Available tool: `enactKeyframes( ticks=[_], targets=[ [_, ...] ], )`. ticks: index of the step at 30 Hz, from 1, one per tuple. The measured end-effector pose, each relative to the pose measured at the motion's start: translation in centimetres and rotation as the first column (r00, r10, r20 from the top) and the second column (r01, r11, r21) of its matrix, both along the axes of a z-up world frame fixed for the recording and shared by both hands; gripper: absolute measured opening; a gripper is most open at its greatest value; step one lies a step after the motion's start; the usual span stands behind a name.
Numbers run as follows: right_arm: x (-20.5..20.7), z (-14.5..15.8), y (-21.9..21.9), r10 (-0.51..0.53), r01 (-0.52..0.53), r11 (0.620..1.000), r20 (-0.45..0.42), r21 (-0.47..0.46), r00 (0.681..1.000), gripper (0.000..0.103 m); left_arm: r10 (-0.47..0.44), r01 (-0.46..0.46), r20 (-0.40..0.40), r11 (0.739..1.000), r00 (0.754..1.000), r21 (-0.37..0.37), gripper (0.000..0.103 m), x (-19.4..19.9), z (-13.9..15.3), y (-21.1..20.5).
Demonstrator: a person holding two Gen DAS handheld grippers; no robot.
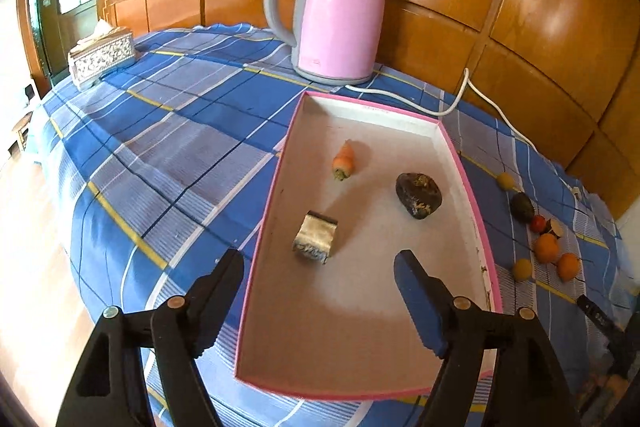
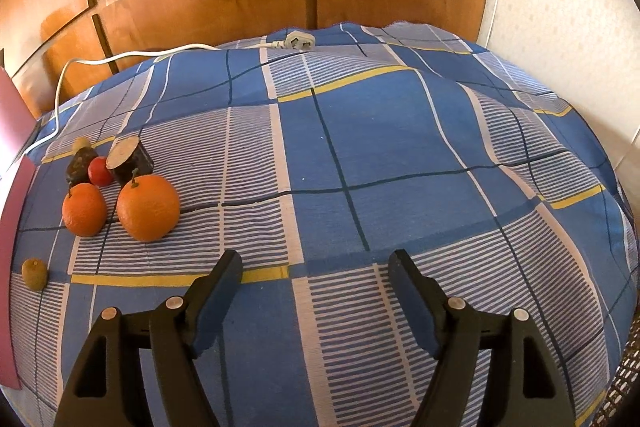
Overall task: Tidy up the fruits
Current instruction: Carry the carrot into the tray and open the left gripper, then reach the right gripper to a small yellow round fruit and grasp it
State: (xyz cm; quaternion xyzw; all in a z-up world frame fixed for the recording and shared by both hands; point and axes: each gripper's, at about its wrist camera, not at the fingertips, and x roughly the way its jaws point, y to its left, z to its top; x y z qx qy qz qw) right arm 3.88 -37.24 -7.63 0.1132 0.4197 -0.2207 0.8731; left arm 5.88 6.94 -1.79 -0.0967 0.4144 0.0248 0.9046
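The left tongs [image 1: 320, 259] are held released above the pink tray [image 1: 460, 155], nothing between them; just ahead a cut piece [image 1: 316, 237] is seen. The right tongs [image 2: 316, 263] are released too, with two oranges [image 2: 148, 207] ahead to their left on the counter [image 2: 380, 131].

Right gripper [image 2: 316, 267] sits at the bottom center, jaws wide apart with nothing between them, just blue plaid cloth [image 2: 380, 147] underneath. At middle left, 2 oranges [image 2: 148, 207] sit side by side, with a small red fruit [image 2: 99, 171] and a dark cut piece [image 2: 130, 157] behind them. A white plug [image 2: 296, 42] lies at the top center.
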Motion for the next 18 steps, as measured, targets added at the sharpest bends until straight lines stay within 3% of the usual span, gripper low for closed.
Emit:
enactKeyframes(
  ticks=[12, 18],
  targets=[
    [0.3, 0.6, -0.5, -0.015, 0.017, 0.998, -0.035, 0.067, 0.999, 0.070, 0.014, -0.014, 0.006, 1.000, 1.000, -0.023, 0.082, -1.0, -0.6, 1.0],
    [0.9, 1.5, 0.3, 0.052, -0.050, 0.989, -0.014, 0.140, 0.999, 0.066, 0.003, -0.003, -0.001, 1.000, 1.000, -0.031, 0.086, -1.2, -1.3, 0.4]
  ],
)
